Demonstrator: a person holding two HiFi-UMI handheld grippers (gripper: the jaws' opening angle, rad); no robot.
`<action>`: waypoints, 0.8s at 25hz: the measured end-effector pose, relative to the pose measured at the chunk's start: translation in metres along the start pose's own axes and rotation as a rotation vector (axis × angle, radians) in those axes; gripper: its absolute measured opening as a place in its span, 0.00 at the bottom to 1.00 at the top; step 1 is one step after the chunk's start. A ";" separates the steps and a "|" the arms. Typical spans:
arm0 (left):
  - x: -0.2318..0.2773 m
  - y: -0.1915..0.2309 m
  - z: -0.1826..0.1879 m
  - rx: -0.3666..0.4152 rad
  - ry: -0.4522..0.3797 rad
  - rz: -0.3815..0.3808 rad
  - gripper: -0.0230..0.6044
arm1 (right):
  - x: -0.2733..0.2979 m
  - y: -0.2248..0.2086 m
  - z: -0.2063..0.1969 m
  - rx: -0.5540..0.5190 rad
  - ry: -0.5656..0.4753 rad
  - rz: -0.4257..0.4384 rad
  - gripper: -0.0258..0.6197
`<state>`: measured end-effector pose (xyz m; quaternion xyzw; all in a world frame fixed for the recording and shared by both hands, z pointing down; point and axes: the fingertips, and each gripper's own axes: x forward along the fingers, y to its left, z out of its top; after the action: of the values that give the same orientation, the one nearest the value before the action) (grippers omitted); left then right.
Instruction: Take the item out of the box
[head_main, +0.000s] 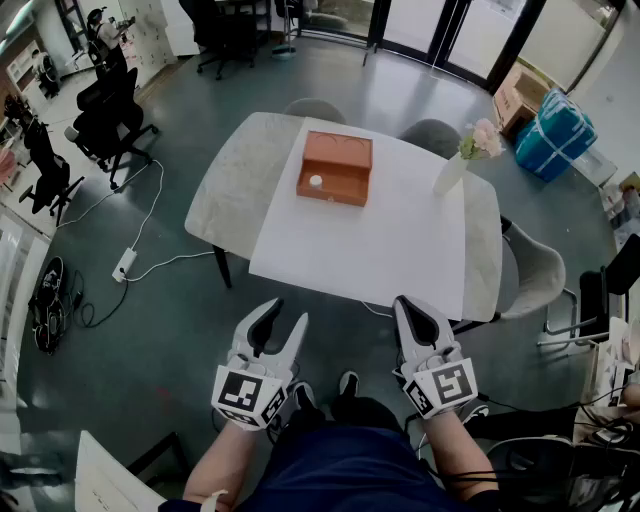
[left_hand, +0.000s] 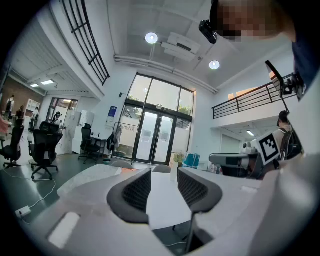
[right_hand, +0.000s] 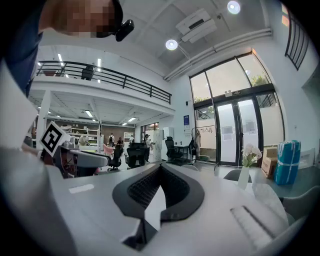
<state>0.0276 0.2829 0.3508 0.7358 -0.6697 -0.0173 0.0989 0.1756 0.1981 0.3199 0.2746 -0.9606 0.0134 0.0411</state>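
An open orange box (head_main: 334, 168) stands on the white table (head_main: 380, 240), toward its far side. A small white round item (head_main: 316, 181) lies inside the box at its near wall. Both grippers hang off the table's near edge, well short of the box, above the person's lap. My left gripper (head_main: 286, 315) is open and empty; in the left gripper view (left_hand: 164, 189) the table shows through the gap between its pads. The right gripper (head_main: 409, 303) has its tips together with nothing between them, as the right gripper view (right_hand: 159, 170) also shows.
A white vase with pink flowers (head_main: 455, 165) stands at the table's far right. Grey chairs (head_main: 533, 275) ring the table. Black office chairs (head_main: 105, 110) and a power strip with cables (head_main: 125, 264) are on the floor at left. Blue bundles (head_main: 556, 134) lie far right.
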 end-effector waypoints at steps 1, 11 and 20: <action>-0.004 -0.005 0.003 0.004 -0.001 -0.004 0.31 | -0.006 0.002 0.000 0.010 0.001 -0.001 0.04; -0.015 -0.052 0.019 0.044 0.005 0.008 0.30 | -0.046 -0.003 0.003 0.042 -0.014 0.007 0.04; 0.002 -0.071 0.035 0.177 -0.007 0.083 0.30 | -0.056 -0.012 0.049 -0.434 -0.193 -0.026 0.04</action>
<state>0.0922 0.2826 0.3045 0.7131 -0.6990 0.0434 0.0319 0.2263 0.2152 0.2662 0.2715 -0.9368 -0.2204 0.0071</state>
